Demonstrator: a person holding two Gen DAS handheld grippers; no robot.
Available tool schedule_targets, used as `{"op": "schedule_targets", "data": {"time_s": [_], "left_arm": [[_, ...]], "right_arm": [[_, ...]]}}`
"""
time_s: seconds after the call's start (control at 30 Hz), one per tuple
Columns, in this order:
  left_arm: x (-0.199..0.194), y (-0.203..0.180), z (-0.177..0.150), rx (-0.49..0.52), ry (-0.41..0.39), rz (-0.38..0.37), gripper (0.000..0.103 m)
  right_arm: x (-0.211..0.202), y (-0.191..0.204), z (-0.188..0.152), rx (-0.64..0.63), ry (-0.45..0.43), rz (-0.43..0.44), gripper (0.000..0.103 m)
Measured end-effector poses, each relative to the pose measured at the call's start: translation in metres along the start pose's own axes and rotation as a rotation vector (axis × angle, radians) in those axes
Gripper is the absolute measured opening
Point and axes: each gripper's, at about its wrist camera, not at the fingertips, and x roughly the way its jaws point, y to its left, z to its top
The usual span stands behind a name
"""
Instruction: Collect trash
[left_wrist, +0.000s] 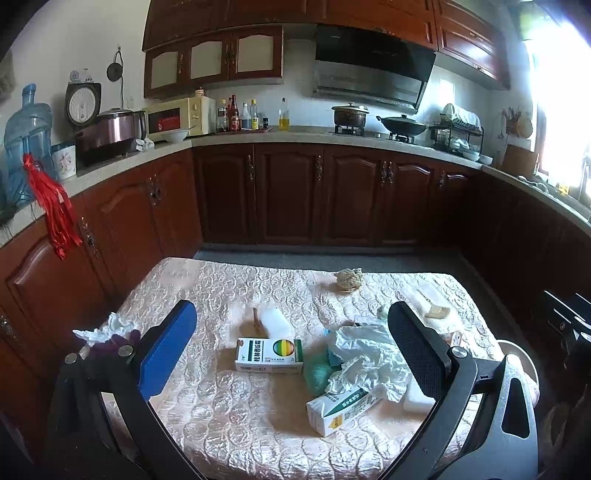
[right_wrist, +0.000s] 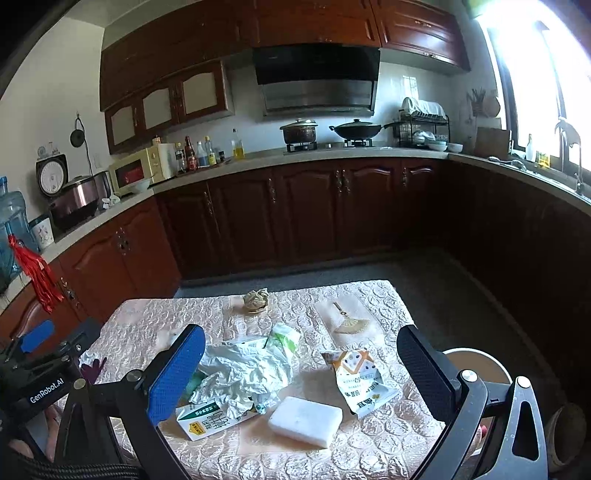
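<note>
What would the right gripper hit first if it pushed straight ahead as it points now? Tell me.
Probably the white foam block: it lies on the table nearest the open right gripper, between its fingers. The crumpled white plastic bag sits just left of that line. Depth is unclear, so a flat path might clear both.

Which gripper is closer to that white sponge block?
The right gripper. The sponge lies between its open fingers; the left gripper hovers further left, over the green-striped box.
</note>
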Motion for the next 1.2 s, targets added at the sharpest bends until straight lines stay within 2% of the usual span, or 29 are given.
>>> {"op": "schedule_targets", "data": {"time_s": [0.7,1.2], "left_arm": [[0.004,-0.002,-0.008,-0.009,-0.001,-0.036,0.103],[0.003,-0.001,-0.010,-0.006,-0.015,-0.023,0.103]], "right_arm": [[-0.002,0.002,-0.003,-0.028,-0.035,-0.046,0.103],[0.001,0.001,-0.002,-0.021,-0.034,-0.055,0.103]]}}
